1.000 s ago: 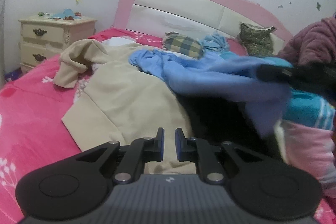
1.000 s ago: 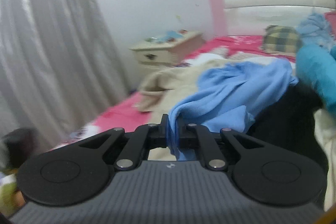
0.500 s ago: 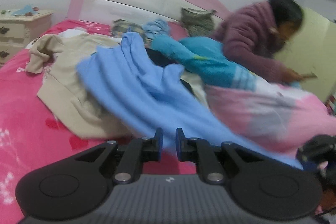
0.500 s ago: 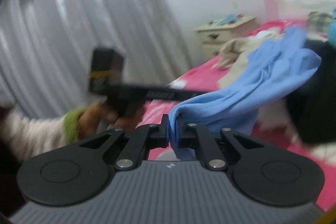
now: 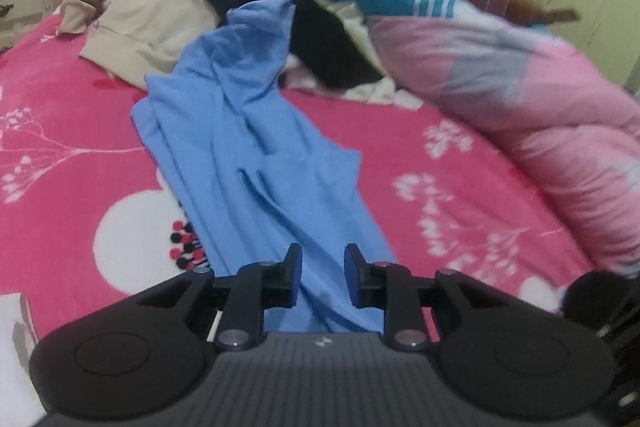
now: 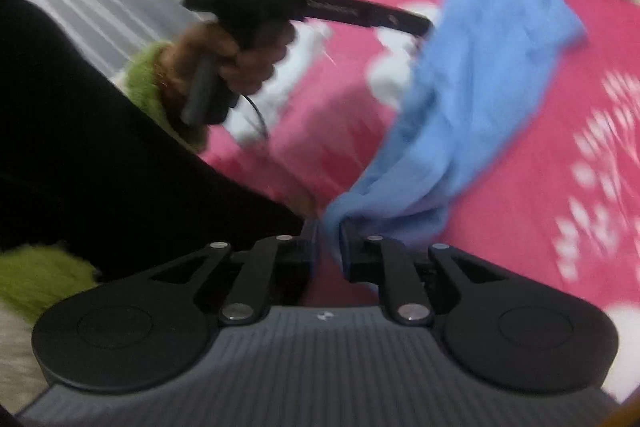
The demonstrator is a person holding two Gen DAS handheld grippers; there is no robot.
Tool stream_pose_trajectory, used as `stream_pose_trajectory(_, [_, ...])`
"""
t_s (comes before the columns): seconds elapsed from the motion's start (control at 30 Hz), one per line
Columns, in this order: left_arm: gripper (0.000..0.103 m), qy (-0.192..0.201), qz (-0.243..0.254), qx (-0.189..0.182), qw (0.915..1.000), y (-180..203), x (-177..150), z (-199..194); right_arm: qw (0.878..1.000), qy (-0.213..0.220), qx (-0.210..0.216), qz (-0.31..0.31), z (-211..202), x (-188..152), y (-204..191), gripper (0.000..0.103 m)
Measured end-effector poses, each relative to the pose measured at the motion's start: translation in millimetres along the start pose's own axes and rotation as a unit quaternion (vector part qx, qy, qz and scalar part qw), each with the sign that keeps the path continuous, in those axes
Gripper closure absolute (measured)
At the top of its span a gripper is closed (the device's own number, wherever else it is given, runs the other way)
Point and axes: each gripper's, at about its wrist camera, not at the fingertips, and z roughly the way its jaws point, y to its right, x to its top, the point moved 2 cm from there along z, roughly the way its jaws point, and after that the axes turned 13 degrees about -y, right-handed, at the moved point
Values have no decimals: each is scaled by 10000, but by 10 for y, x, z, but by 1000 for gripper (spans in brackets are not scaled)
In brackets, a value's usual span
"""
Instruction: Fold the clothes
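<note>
Now dragged clear of the heap at the head of the bed: blue shirt, a second ago draped over the black and beige clothes, stretched in a long strip across the pink sheet toward the near edge. Top end still lapping the black garment and touching the beige one.

Left gripper parting its fingers, spread with a clear gap, blue cloth passing under and between them but not pressed. Right gripper also opening; a bunched corner of the shirt caught between its fingers, grip loosening, too blurred to say whether the pads have let go. Left hand seen from the right side, holding its tool over the shirt.

Probably means the pull-out step is ending and the shirt is being laid down. Not yet flat: twisted and creased along its length, so likely spreading and smoothing before any fold.
</note>
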Motion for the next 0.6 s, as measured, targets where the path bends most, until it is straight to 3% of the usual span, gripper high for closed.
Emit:
stream_pose_trajectory(0.07, [74,1,82,147,9999,3,-7,81,9993,146,-95,325,-132,-26,87,77])
stream_pose_trajectory(0.2, [72,-30,244,330,9992,6,32,227,9898,1069,-310,885,-617,42,256,59])
stream_pose_trajectory(0.3, [72,-90,254,342,9991,7,0,283,9803,1488,-774,1043,-593,389,442,58])
stream_pose_trajectory(0.5, [73,-86,297,387,9988,-17,-85,306,9741,1676,-977,1165,86,1487,845,58])
stream_pose_trajectory(0.6, [73,9,320,399,9987,-77,-57,295,9703,1672,-1195,1277,419,1821,1009,69])
